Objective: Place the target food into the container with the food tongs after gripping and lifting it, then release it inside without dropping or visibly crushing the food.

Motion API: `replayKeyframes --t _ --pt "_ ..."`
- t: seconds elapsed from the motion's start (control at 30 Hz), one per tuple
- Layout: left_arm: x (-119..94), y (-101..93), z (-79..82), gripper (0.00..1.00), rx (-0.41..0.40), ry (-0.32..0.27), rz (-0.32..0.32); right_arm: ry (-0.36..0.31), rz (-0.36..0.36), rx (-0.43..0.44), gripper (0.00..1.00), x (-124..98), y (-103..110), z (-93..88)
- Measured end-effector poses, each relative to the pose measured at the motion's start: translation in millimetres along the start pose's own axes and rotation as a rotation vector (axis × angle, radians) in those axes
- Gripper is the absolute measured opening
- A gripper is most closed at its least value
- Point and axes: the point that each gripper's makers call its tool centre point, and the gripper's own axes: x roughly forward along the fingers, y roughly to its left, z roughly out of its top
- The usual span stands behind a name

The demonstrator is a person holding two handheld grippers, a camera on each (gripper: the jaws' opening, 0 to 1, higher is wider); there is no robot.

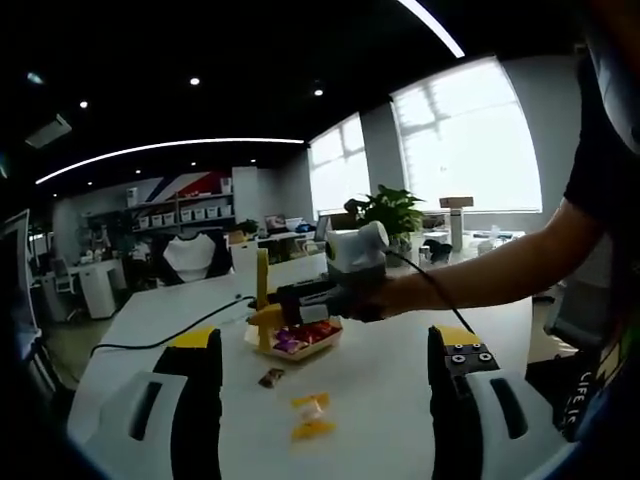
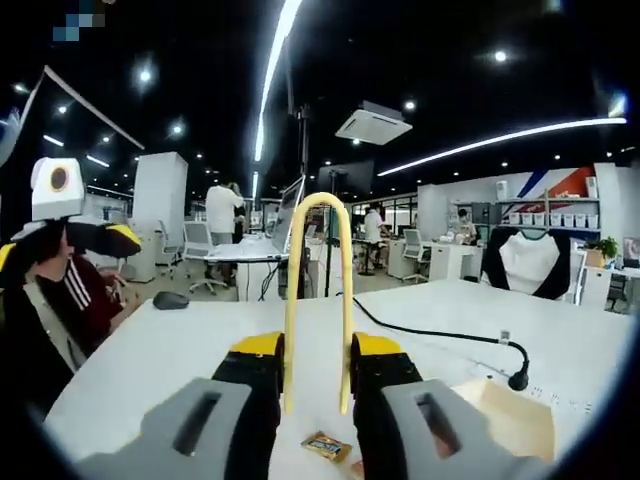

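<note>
The right gripper has its jaws clamped on the yellow tongs, whose looped end stands up between them in the right gripper view. In the left gripper view the same gripper, held by a person's hand, hovers over the tray near the middle of the white tabletop, with the tongs pointing down so their tips reach into or just above the tray; which, I cannot tell. The tray holds red and purple wrapped pieces. Food also lies loose on the tabletop: a yellow-wrapped candy on the near side of the tray, towards the left gripper, and a small brown piece between candy and tray. The left gripper's jaws stand wide apart and hold nothing. If the candy is the target, it lies outside the tray, so the tongs would have to come back from the tray towards the left gripper to reach it. The right gripper, carrying the tongs, is the one placed to do that.
</note>
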Motion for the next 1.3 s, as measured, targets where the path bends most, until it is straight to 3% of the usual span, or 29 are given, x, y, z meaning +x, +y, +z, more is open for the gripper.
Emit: replayKeyframes --t 0.2,0.4,0.67,0.77,0.83,0.9,1.07,1.3 --pt "0 3.0 -0.2 0.90 0.001 0.004 0.003 0.051 0.098 0.003 0.22 5 -3 -11.6" --pt "2 6.6 -0.6 0.90 0.000 0.007 0.007 0.154 0.167 -0.012 0.22 16 1 -33.7" --pt "3 13.3 -4.0 0.90 0.001 0.019 0.011 0.246 0.219 -0.063 0.22 27 0 -56.1" --pt "3 14.9 -4.5 0.90 -0.003 0.018 0.015 0.267 0.188 -0.157 0.21 29 -6 -60.6" --pt "3 15.2 -5.3 0.90 -0.006 0.018 0.017 0.262 0.210 -0.056 0.21 30 -3 -60.8" --pt "3 15.0 -7.0 0.89 -0.007 0.022 0.017 0.293 0.199 -0.114 0.21 30 -8 -66.8" --pt "2 15.5 -8.3 0.89 -0.012 0.022 0.019 0.320 0.223 -0.097 0.21 26 -2 -75.9" --pt "4 15.0 -10.1 0.89 -0.014 0.025 0.015 0.333 0.175 -0.121 0.20 26 -8 -81.8"
